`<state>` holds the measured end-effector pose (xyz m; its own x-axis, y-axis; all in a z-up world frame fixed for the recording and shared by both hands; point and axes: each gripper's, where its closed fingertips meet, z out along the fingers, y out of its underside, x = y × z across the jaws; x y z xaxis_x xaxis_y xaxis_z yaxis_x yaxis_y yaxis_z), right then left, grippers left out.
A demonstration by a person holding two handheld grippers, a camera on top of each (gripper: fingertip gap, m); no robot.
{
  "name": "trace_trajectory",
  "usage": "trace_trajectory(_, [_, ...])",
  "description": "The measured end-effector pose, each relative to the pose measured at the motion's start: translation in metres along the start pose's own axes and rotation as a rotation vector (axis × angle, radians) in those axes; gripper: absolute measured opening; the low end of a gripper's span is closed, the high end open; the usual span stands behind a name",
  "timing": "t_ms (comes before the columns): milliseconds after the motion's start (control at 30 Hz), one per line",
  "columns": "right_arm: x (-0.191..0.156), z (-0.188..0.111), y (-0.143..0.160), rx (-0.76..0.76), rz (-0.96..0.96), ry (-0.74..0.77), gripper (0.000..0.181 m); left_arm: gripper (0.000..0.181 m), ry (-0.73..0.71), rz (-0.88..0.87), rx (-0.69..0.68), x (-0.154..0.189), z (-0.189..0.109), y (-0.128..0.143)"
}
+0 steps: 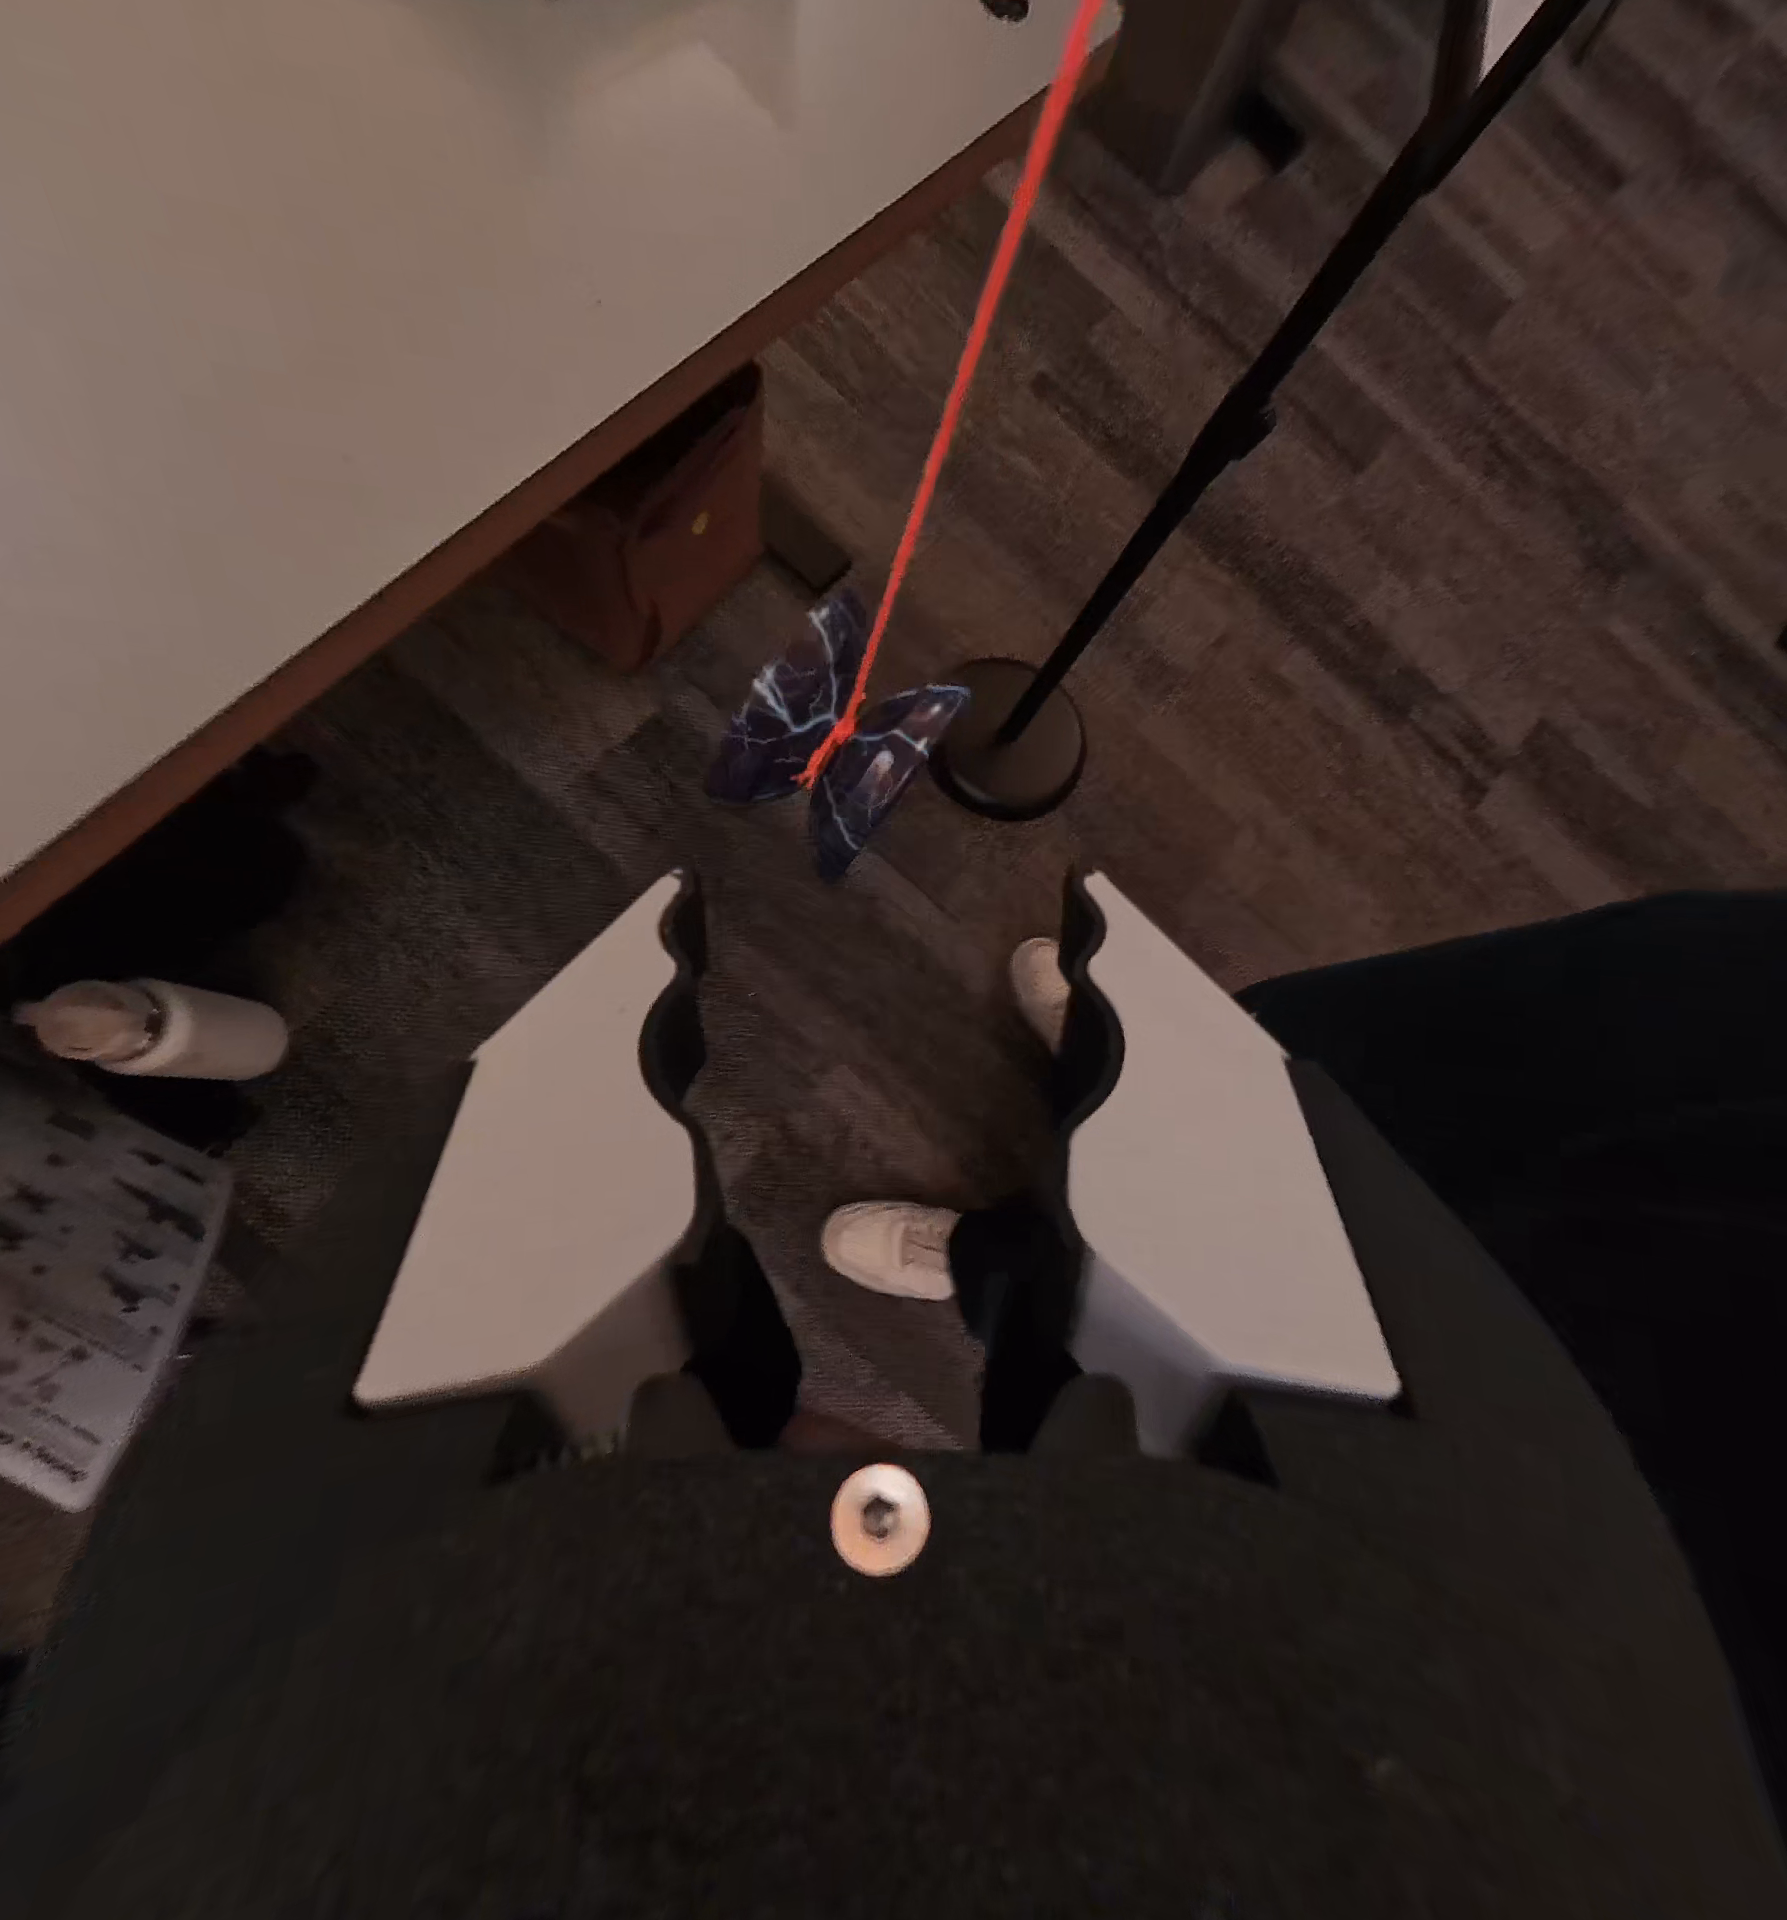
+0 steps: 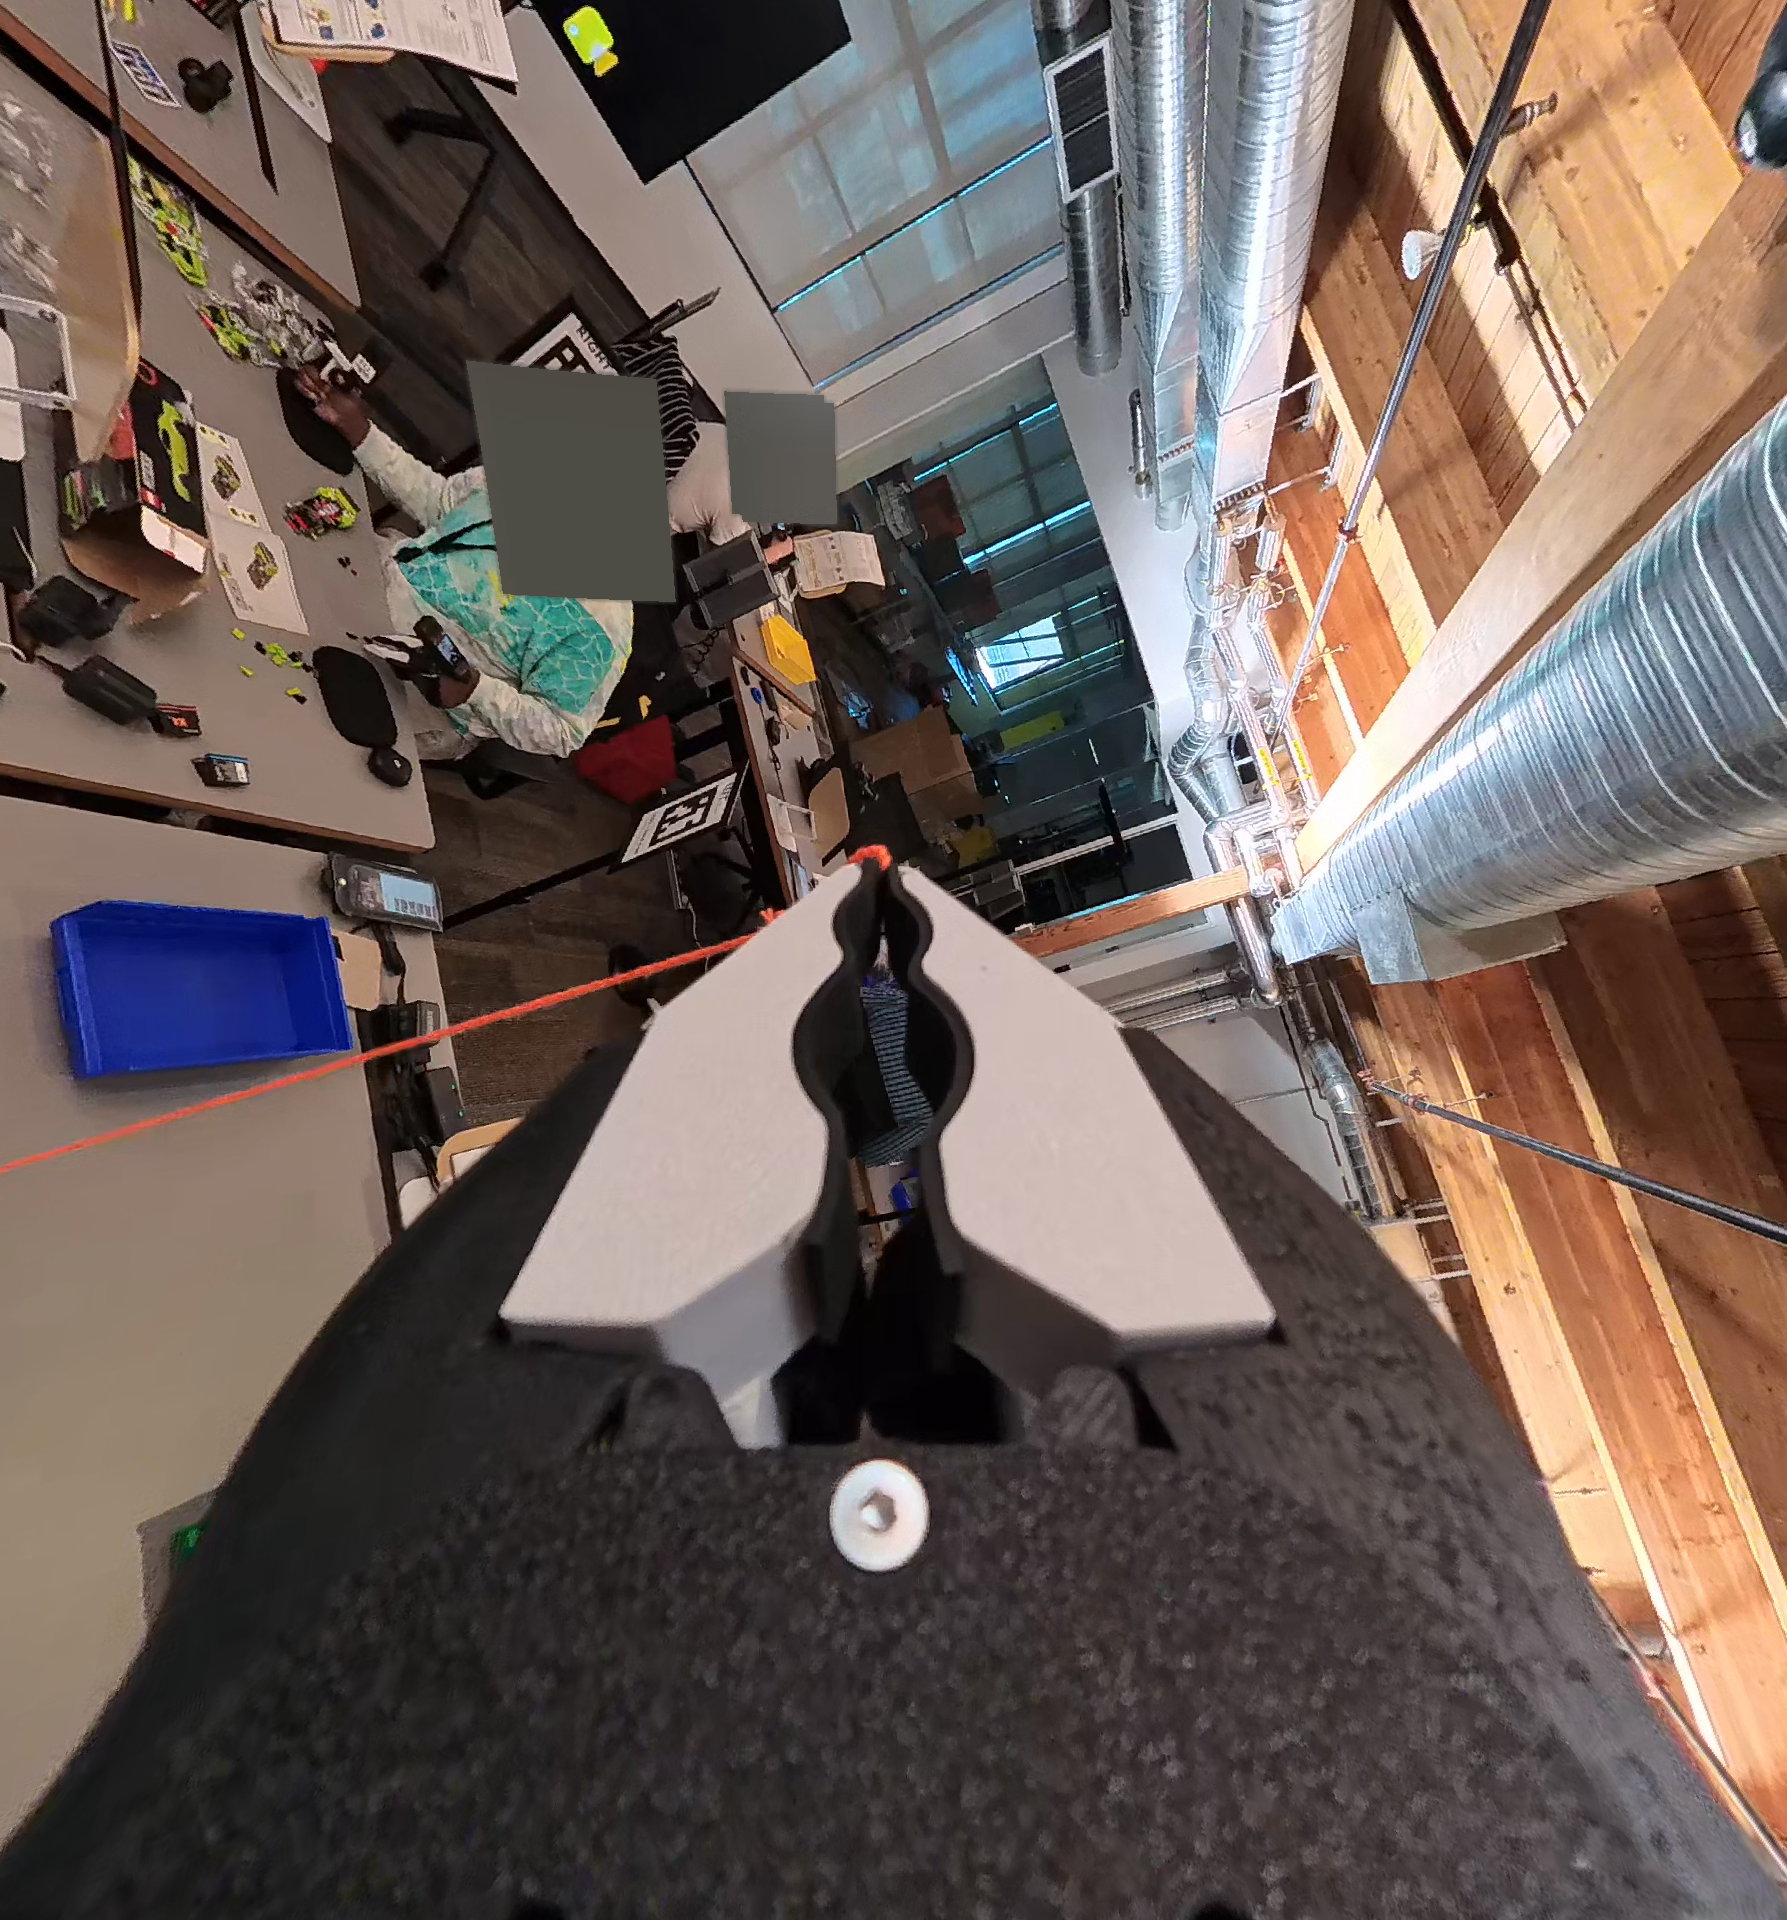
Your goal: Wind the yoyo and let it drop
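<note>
One yoyo (image 1: 835, 740), dark blue with lightning pattern, hanging at frame centre on taut red string (image 1: 956, 395), above the floor (image 1: 1388, 623), beside the counter (image 1: 245, 312) edge. Left gripper (image 1: 881, 904) fingers spread wide, empty, just below the yoyo. Right gripper (image 2: 876, 883) fingers closed, pinching the string end at the tips; string running off to lower left.
</note>
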<state>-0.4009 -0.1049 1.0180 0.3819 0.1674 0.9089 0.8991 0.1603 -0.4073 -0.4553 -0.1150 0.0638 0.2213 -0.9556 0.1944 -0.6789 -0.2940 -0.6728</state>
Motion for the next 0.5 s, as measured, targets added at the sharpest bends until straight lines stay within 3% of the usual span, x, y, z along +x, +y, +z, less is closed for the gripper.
trace_trajectory(33, [0.001, 0.000, -0.002, -0.002, -0.006, 0.002, 0.000, 0.069, -0.013, 0.031, -0.012, -0.004, 0.002, 0.003])
trace_trajectory(100, [0.003, -0.001, -0.005, -0.006, -0.013, 0.004, 0.000, 0.071, -0.052, 0.076, -0.044, -0.014, 0.006, 0.007])
trace_trajectory(200, [0.006, -0.003, -0.006, -0.018, -0.021, 0.008, 0.000, 0.059, -0.047, 0.094, -0.067, -0.022, 0.010, 0.009])
trace_trajectory(433, [0.008, -0.006, -0.006, -0.032, -0.026, 0.012, 0.000, 0.043, -0.002, 0.132, -0.017, -0.001, 0.028, -0.004])
trace_trajectory(500, [0.009, -0.007, -0.005, -0.035, -0.025, 0.016, 0.000, 0.011, -0.020, 0.131, -0.011, 0.000, 0.038, -0.007])
